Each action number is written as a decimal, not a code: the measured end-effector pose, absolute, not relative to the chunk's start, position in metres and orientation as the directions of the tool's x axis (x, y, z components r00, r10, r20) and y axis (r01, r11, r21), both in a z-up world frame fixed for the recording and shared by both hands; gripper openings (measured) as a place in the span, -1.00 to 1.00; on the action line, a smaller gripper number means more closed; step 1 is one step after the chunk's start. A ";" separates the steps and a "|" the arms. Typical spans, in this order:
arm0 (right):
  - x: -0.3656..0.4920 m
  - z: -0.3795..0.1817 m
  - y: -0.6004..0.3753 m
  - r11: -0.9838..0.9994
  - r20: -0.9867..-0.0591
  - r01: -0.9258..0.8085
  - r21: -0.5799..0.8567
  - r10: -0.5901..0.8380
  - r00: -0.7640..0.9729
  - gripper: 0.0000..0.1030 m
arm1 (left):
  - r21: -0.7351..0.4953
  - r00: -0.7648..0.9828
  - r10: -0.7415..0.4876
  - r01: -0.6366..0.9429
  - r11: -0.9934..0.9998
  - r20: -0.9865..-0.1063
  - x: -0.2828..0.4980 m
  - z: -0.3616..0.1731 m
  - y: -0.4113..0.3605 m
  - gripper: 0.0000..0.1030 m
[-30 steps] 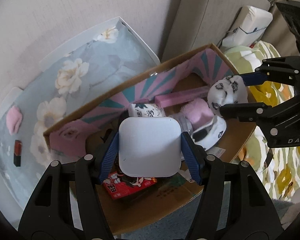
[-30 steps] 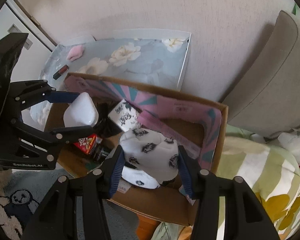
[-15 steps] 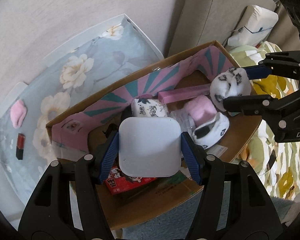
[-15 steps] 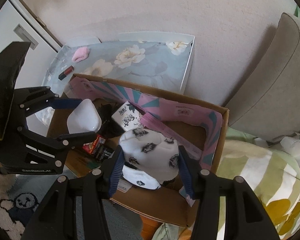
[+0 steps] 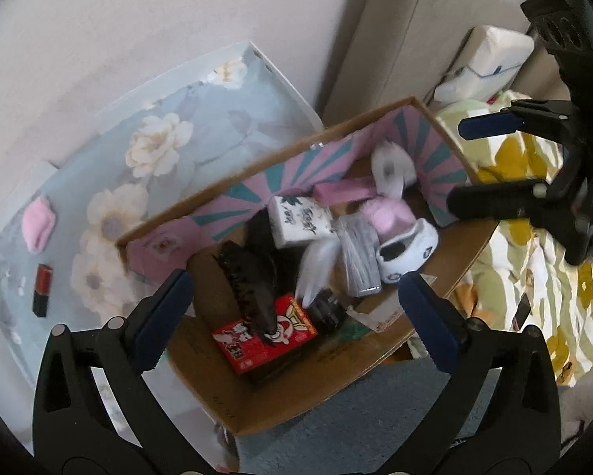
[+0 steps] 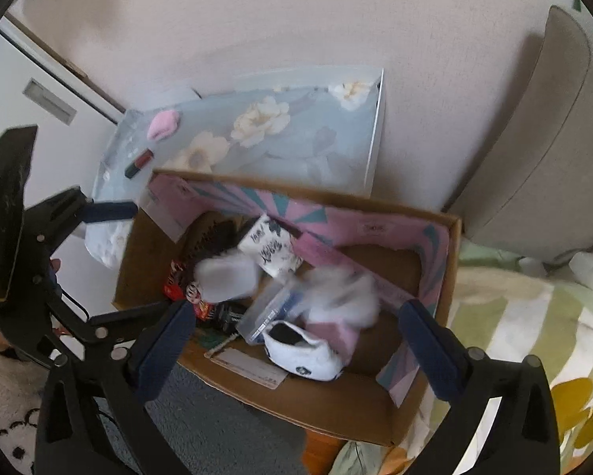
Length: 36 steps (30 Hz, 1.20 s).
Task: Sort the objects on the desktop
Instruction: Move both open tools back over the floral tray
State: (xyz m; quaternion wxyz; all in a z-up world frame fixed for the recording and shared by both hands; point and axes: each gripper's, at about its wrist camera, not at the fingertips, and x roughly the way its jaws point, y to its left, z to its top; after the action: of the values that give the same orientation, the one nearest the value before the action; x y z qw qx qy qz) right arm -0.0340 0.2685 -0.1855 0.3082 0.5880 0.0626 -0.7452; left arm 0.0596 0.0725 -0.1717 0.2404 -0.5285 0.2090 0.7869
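A cardboard box (image 5: 369,119) (image 6: 336,197) lined in pink and teal lies below both grippers. My left gripper (image 5: 294,297) (image 6: 122,261) hangs over its left half, jaws opening, pads touching nothing. A white square case (image 5: 314,269) (image 6: 227,279) is a falling blur under it, above a red packet (image 5: 265,336). My right gripper (image 6: 296,316) (image 5: 474,162) hangs over the right half, jaws also opening. A white sock with black print (image 6: 340,297) (image 5: 391,166) drops free of it, blurred, over a pink fluffy thing (image 5: 387,213).
The box also holds a black hair clip (image 5: 249,277), a printed tissue pack (image 5: 300,221), a grey pack (image 5: 360,257) and a white slipper (image 6: 304,352). A pink pad (image 5: 39,223) and a lipstick (image 5: 43,289) lie on the floral table (image 5: 177,138). A yellow-green bedspread (image 5: 534,277) borders the box.
Both grippers have gone from shut to wide open. The white square case and the printed sock have left the pads and are falling into the box. The left gripper has risen slightly.
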 end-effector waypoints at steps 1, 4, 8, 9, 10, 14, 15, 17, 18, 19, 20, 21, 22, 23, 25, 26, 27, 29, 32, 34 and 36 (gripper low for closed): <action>-0.035 -0.181 0.269 -0.804 -0.911 0.528 0.274 -0.393 -0.126 0.99 | 0.082 -0.342 0.160 -0.597 -0.798 -0.926 0.059 -0.168 0.069 1.00; -0.041 -0.163 0.267 -0.810 -0.892 0.509 0.292 -0.423 -0.161 0.99 | 0.094 -0.377 0.169 -0.587 -0.804 -0.911 0.056 -0.154 0.055 1.00; -0.048 -0.150 0.254 -0.806 -0.874 0.506 0.306 -0.449 -0.186 0.99 | 0.078 -0.391 0.192 -0.579 -0.812 -0.900 0.049 -0.140 0.032 1.00; -0.048 -0.149 0.248 -0.806 -0.877 0.512 0.298 -0.442 -0.186 0.99 | 0.082 -0.392 0.187 -0.577 -0.813 -0.901 0.047 -0.139 0.026 1.00; -0.048 -0.148 0.242 -0.805 -0.882 0.519 0.288 -0.434 -0.183 0.99 | 0.087 -0.390 0.181 -0.577 -0.812 -0.903 0.045 -0.139 0.021 1.00; -0.047 -0.147 0.211 -0.803 -0.895 0.551 0.227 -0.394 -0.206 0.99 | 0.096 -0.405 0.174 -0.564 -0.820 -0.897 0.042 -0.134 -0.002 1.00; -0.048 -0.148 0.206 -0.801 -0.898 0.553 0.228 -0.393 -0.200 0.99 | 0.084 -0.402 0.179 -0.557 -0.826 -0.898 0.039 -0.132 -0.010 1.00; -0.051 -0.150 0.194 -0.808 -0.913 0.543 0.230 -0.372 -0.167 0.99 | 0.076 -0.407 0.177 -0.533 -0.843 -0.896 0.033 -0.127 -0.027 1.00; -0.053 -0.150 0.185 -0.809 -0.916 0.536 0.239 -0.372 -0.153 0.99 | 0.081 -0.409 0.167 -0.524 -0.848 -0.897 0.031 -0.126 -0.033 1.00; -0.054 -0.149 0.181 -0.808 -0.914 0.537 0.243 -0.376 -0.152 0.99 | 0.090 -0.412 0.151 -0.509 -0.856 -0.899 0.027 -0.124 -0.041 1.00; -0.054 -0.147 0.174 -0.805 -0.911 0.541 0.244 -0.381 -0.156 0.99 | 0.102 -0.418 0.131 -0.490 -0.866 -0.899 0.024 -0.121 -0.052 1.00; -0.055 -0.145 0.165 -0.805 -0.911 0.546 0.234 -0.378 -0.166 0.99 | 0.108 -0.424 0.120 -0.476 -0.873 -0.898 0.021 -0.119 -0.061 1.00; -0.057 -0.143 0.156 -0.807 -0.912 0.548 0.222 -0.370 -0.176 0.99 | 0.109 -0.430 0.116 -0.464 -0.879 -0.895 0.018 -0.117 -0.071 1.00; -0.058 -0.143 0.150 -0.805 -0.913 0.552 0.217 -0.367 -0.178 0.99 | 0.105 -0.438 0.114 -0.445 -0.889 -0.892 0.014 -0.114 -0.085 1.00; -0.063 -0.144 0.128 -0.793 -0.911 0.564 0.228 -0.378 -0.164 0.99 | 0.097 -0.448 0.109 -0.414 -0.905 -0.888 0.006 -0.111 -0.107 1.00; -0.064 -0.144 0.121 -0.789 -0.912 0.568 0.234 -0.381 -0.153 0.99 | 0.105 -0.457 0.094 -0.390 -0.915 -0.884 0.000 -0.110 -0.123 1.00; -0.067 -0.147 0.109 -0.782 -0.914 0.574 0.242 -0.383 -0.136 0.99 | 0.116 -0.464 0.078 -0.375 -0.920 -0.882 -0.004 -0.110 -0.133 1.00; -0.070 -0.151 0.088 -0.772 -0.916 0.587 0.245 -0.382 -0.120 0.99 | 0.152 -0.473 0.032 -0.346 -0.926 -0.880 -0.016 -0.113 -0.157 1.00; -0.076 -0.162 0.048 -0.754 -0.922 0.609 0.246 -0.376 -0.094 0.99 | 0.160 -0.467 0.013 -0.329 -0.930 -0.884 -0.036 -0.123 -0.189 1.00; -0.080 -0.170 0.022 -0.747 -0.930 0.623 0.231 -0.357 -0.083 0.99 | 0.147 -0.456 0.019 -0.326 -0.934 -0.890 -0.048 -0.130 -0.206 1.00; -0.085 -0.179 -0.005 -0.741 -0.936 0.634 0.222 -0.343 -0.073 0.99 | 0.135 -0.446 0.025 -0.323 -0.937 -0.895 -0.063 -0.140 -0.224 1.00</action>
State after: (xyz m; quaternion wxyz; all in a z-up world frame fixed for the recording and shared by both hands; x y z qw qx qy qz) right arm -0.0854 -0.0045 -0.1786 0.3383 0.5908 0.1229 -0.7221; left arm -0.0633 -0.2238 -0.1403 0.1038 -0.5162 0.1444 0.8378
